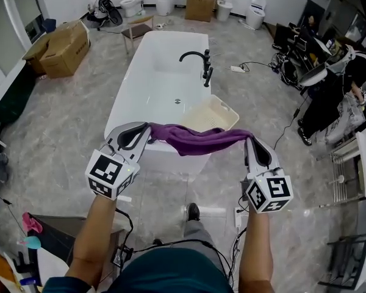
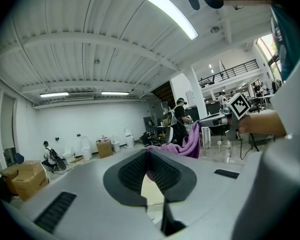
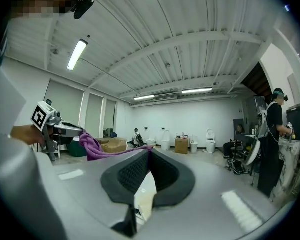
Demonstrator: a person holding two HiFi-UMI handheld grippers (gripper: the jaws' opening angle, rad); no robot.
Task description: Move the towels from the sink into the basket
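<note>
the grey marbled floor (image 1: 67, 127) carried a white bathtub (image 1: 161, 72) near its middle, cardboard boxes (image 1: 61, 47) toward the left edge, and toilets (image 1: 165, 3) along the far edge.

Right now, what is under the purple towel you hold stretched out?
Under the purple towel sits a cream basket at the white bathtub's near end. Its far half shows; the towel covers its near part, so anything lying there can't be seen.
</note>
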